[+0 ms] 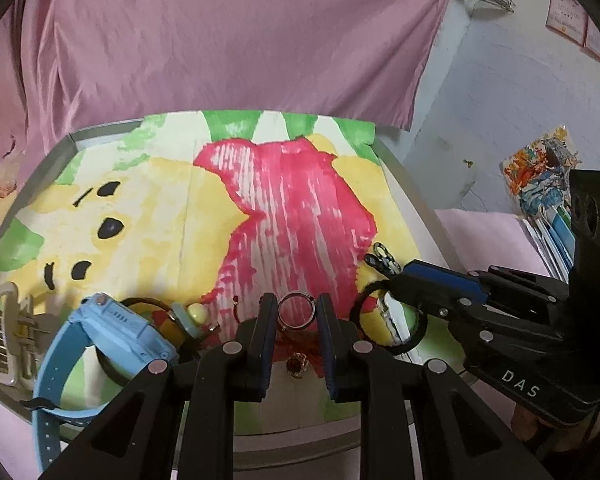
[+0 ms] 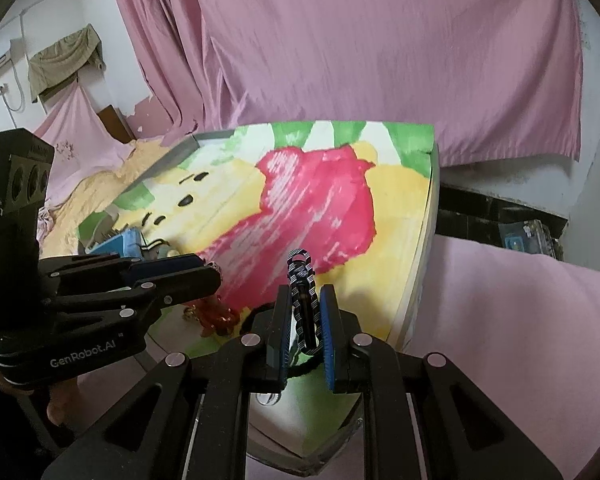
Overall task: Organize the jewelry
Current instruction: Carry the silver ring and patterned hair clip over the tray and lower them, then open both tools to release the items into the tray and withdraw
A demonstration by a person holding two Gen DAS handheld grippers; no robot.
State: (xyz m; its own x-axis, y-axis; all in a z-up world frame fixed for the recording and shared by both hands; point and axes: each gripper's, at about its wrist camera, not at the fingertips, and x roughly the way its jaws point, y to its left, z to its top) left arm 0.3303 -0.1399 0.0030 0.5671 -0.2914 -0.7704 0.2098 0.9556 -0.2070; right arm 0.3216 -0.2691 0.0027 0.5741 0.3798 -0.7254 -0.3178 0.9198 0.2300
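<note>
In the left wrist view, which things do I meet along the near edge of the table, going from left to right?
White hair clip → blue watch → silver ring in the left gripper → black hair tie → right gripper.

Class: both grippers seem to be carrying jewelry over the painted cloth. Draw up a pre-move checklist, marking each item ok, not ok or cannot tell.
1. Left gripper grips the ring: ok.
2. Right gripper grips the black chain: ok.
3. Grippers apart from each other: ok.
4. Blue watch clear of both grippers: ok.
5. Bare cloth ahead for setting down: ok.
6. Where each piece belongs: cannot tell.
</note>
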